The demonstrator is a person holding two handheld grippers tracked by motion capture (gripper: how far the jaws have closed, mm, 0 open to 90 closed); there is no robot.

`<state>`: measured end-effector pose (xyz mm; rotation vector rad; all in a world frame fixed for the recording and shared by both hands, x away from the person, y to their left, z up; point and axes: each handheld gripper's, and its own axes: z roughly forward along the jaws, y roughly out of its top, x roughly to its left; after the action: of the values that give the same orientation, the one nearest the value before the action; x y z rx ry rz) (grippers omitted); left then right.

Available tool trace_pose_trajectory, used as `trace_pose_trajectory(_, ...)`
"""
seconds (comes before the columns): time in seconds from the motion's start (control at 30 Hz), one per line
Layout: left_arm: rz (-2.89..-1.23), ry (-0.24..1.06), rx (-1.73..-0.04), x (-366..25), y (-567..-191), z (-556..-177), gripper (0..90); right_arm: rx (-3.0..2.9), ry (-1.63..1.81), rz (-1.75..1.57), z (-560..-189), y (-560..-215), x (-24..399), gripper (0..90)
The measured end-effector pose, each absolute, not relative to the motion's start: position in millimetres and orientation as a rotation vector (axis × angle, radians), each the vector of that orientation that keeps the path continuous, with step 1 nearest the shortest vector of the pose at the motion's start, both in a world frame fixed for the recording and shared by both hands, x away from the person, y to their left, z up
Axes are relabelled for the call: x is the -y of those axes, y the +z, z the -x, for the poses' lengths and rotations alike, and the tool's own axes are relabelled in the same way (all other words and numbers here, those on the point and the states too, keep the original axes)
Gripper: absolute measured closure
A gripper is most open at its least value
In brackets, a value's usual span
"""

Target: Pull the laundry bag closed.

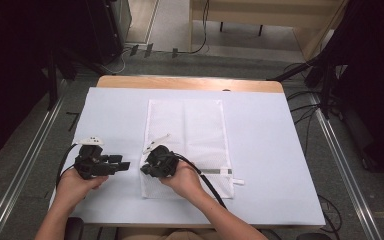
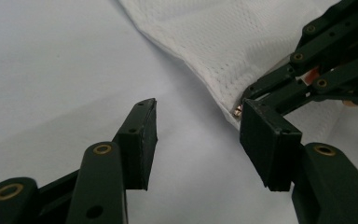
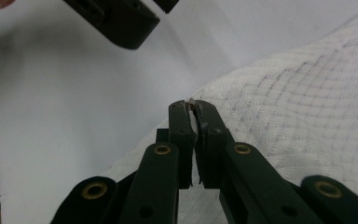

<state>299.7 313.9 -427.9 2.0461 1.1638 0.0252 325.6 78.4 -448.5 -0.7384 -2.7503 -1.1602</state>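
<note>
Evidently a white mesh bag (image 1: 187, 135) lies flat at the middle of the worktop (image 1: 265, 150), its long axis running away from the person, with the zipper end (image 1: 220, 172) nearest them. The right gripper (image 1: 146, 167) pinches the bag's near left edge between closed jaws. The left gripper (image 1: 122, 165) waits just beside it over bare worktop, jaws wide apart. The step in hand looks like securing that edge; next, probably, the left gripper must close on the fabric close to the right one.
</note>
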Motion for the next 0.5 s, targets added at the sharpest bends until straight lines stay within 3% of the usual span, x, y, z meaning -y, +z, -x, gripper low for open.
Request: trace_pose_trajectory(0.5, -2.143, -0.071, -1.072, -290, -435, -299, 47.9, 2.728, -1.228, 0.756, -328, -439, -75, 88.1)
